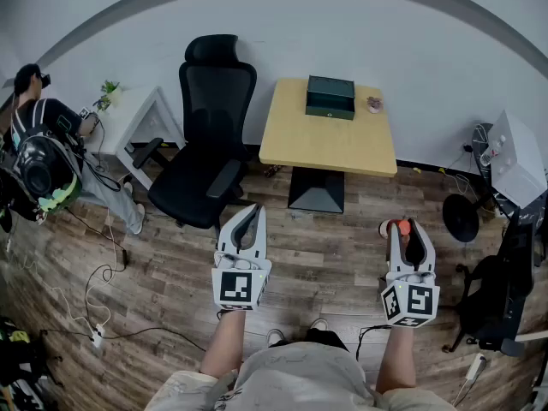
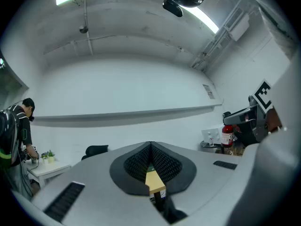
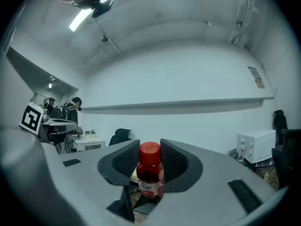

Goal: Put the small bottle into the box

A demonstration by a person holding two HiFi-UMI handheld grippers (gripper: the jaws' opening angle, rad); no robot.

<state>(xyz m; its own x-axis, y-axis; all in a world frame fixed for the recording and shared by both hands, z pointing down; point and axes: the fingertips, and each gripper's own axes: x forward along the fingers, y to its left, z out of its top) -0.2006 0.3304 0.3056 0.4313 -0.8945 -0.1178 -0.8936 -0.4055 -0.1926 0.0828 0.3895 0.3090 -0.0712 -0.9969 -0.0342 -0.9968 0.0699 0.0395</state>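
A small bottle (image 3: 150, 172) with a red cap, dark red contents and a white label stands upright between the pads of my right gripper (image 3: 149, 163), which is shut on it. In the head view its red cap (image 1: 401, 227) shows at the tip of the right gripper (image 1: 406, 231), held over the wooden floor. The dark green box (image 1: 330, 97) lies closed on the far side of the square wooden table (image 1: 325, 139), well ahead of both grippers. My left gripper (image 1: 248, 221) is shut with nothing in it; its pads (image 2: 138, 162) meet at the tips.
A black office chair (image 1: 205, 135) stands left of the table. A small round object (image 1: 373, 104) sits beside the box. A person (image 1: 38, 118) stands at a white desk (image 1: 137, 114) far left. Cables (image 1: 98, 289) trail over the floor. A fan base (image 1: 462, 217) and white cabinet (image 1: 518, 157) are at right.
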